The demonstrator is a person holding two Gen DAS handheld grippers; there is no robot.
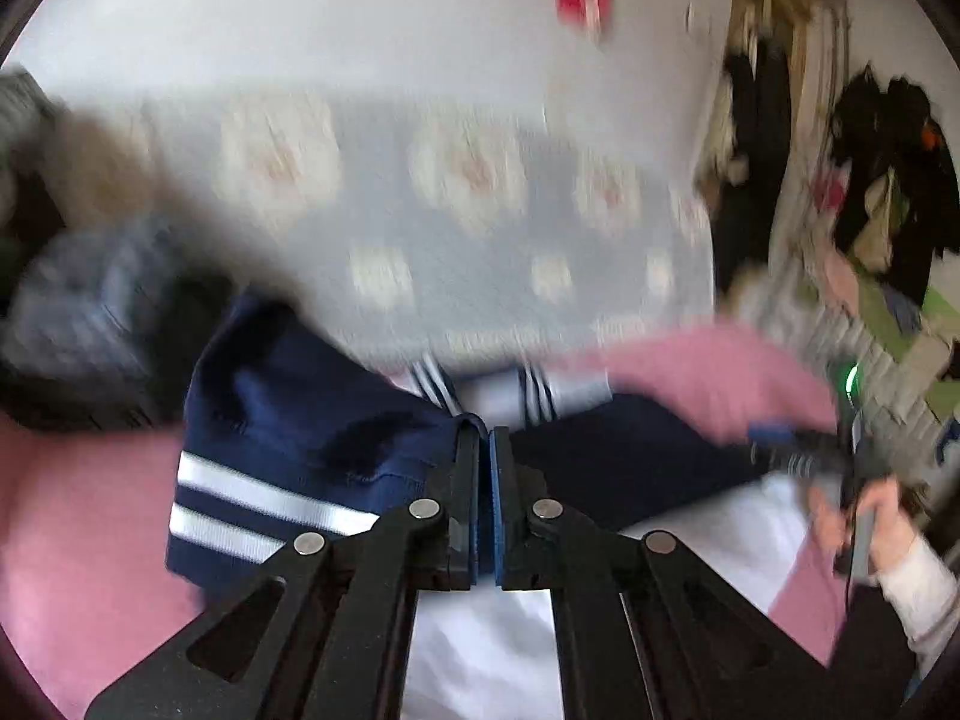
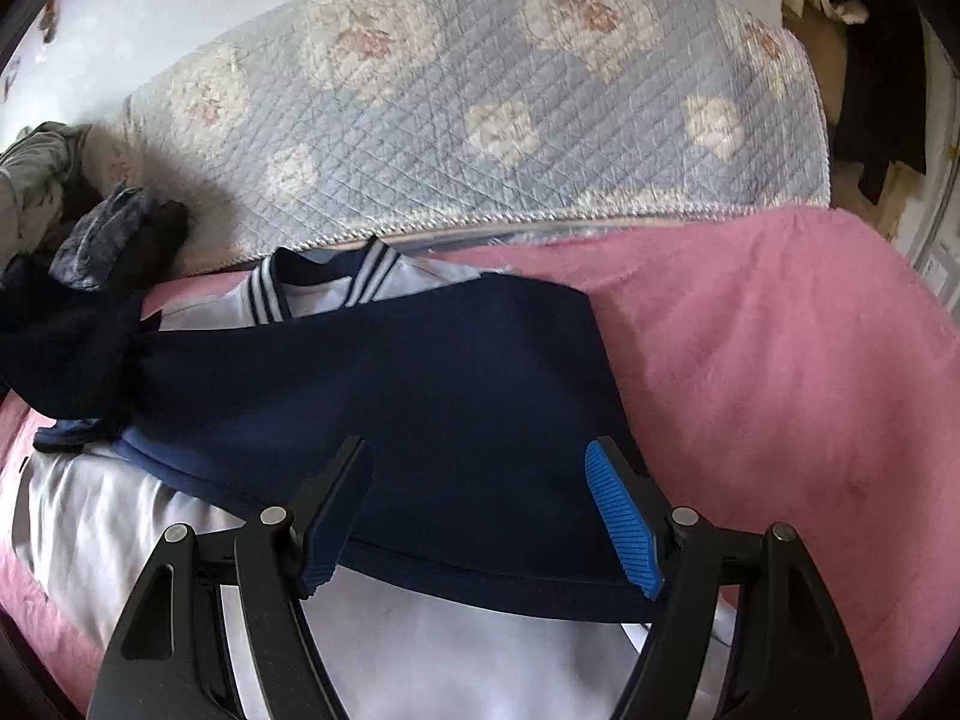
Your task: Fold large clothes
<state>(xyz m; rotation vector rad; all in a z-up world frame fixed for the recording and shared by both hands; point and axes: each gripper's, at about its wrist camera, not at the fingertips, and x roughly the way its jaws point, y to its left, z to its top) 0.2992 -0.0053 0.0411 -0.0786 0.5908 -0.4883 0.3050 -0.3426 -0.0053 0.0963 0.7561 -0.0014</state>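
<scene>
A white jacket (image 2: 420, 648) with navy sleeves and a striped collar (image 2: 267, 294) lies on a pink blanket (image 2: 780, 390). One navy sleeve (image 2: 420, 372) is folded across the chest. My right gripper (image 2: 480, 447) hovers open just above that sleeve's lower edge, with nothing pinched. My left gripper (image 1: 486, 438) is shut on the other navy sleeve (image 1: 288, 420), pinching the fabric at the fingertips. Its white-striped cuff (image 1: 252, 510) hangs to the left. The left wrist view is motion-blurred. It also shows the right gripper (image 1: 780, 450) and the hand (image 1: 870, 522) holding it.
A blue floral quilt (image 2: 480, 90) covers the bed beyond the blanket. A pile of dark and grey clothes (image 2: 114, 234) sits at the left edge. Hanging clothes and clutter (image 1: 888, 180) stand at the right, past the bed.
</scene>
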